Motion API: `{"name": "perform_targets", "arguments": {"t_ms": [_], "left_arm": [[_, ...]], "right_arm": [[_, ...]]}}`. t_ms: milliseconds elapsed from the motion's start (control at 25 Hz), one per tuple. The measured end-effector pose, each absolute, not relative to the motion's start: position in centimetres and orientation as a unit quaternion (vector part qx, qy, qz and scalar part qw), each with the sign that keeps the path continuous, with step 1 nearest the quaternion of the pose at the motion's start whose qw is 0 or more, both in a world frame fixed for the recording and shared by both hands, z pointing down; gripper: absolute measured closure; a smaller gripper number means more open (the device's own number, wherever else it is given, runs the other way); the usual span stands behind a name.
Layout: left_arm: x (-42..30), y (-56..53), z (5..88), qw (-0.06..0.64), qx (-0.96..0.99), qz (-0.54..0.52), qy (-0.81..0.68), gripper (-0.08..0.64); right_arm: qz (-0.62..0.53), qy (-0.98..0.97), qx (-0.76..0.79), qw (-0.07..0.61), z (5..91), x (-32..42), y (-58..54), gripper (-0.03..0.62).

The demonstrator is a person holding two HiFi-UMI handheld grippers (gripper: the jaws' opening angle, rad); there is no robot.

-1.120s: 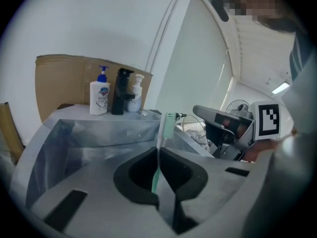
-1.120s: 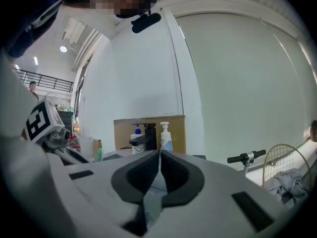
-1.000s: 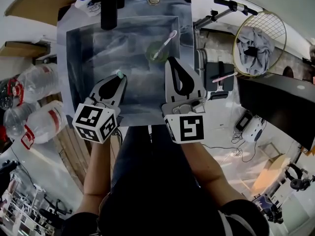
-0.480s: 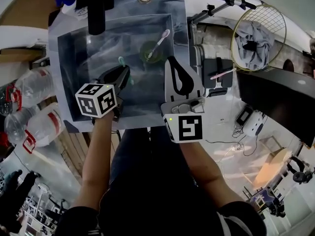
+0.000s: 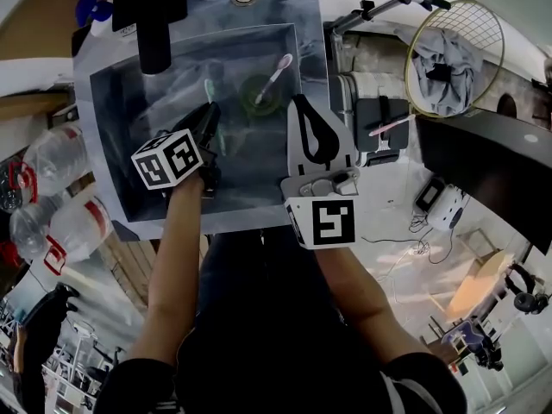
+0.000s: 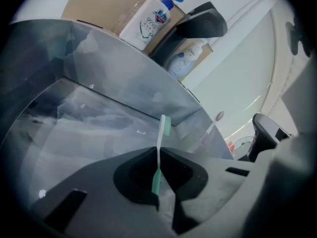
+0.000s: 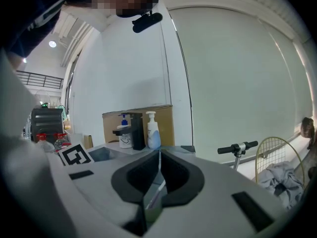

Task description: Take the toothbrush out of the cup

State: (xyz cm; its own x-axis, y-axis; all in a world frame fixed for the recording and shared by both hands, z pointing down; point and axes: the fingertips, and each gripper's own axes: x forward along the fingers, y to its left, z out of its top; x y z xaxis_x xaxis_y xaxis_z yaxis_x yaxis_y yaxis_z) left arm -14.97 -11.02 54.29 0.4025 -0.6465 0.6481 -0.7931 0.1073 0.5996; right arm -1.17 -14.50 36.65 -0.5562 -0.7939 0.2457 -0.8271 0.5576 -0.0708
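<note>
Teal-and-white toothbrush (image 6: 159, 142) is pinched by its handle between the jaws of our left gripper (image 5: 208, 115), which we hold over the middle of the grey steel sink (image 5: 108, 145), with the bristle end pointing toward the far edge. Toward the sink's far right corner stands a translucent green cup (image 5: 248, 91), and a pink-and-white toothbrush (image 5: 279, 65) leans out of it toward that corner. Our right gripper (image 7: 159, 155) is near the sink's right edge, its jaws pressed together on nothing.
</note>
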Motion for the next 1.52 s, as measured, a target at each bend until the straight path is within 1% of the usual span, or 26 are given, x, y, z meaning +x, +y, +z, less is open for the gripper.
{"name": "perform_targets", "arguments": {"t_ms": [360, 840, 1160, 1200, 1240, 1280, 1400, 1520], "left_arm": [[-16.3, -11.4, 56.7, 0.526, 0.621, 0.065, -0.578, 0.523], [-17.2, -11.0, 58.0, 0.528, 0.586, 0.066, -0.612, 0.523], [-17.7, -10.5, 58.2, 0.518, 0.582, 0.096, -0.619, 0.521], [-17.8, -10.4, 58.1, 0.518, 0.582, 0.098, -0.619, 0.469], [-18.0, -10.3, 57.9, 0.515, 0.583, 0.101, -0.620, 0.389], [-18.2, -10.3, 57.5, 0.509, 0.586, 0.102, -0.622, 0.364], [-18.6, -10.6, 55.5, 0.468, 0.610, 0.107, -0.630, 0.364], [-18.1, -11.3, 52.7, 0.403, 0.654, 0.124, -0.628, 0.364]], "right_arm": [[0.094, -0.880, 0.456, 0.095, 37.3, -2.0, -15.0, 0.561], [0.100, -0.881, 0.453, 0.098, 37.7, -2.1, -14.8, 0.561], [0.101, -0.881, 0.451, 0.098, 38.0, -1.8, -14.5, 0.561], [0.101, -0.881, 0.451, 0.098, 38.0, -1.8, -14.4, 0.561], [0.101, -0.881, 0.451, 0.099, 38.1, -1.7, -14.3, 0.561], [0.102, -0.881, 0.451, 0.101, 38.1, -1.7, -14.3, 0.561], [0.098, -0.882, 0.450, 0.097, 38.0, -1.8, -14.2, 0.561], [0.098, -0.882, 0.451, 0.097, 38.0, -1.7, -14.1, 0.561]]}}
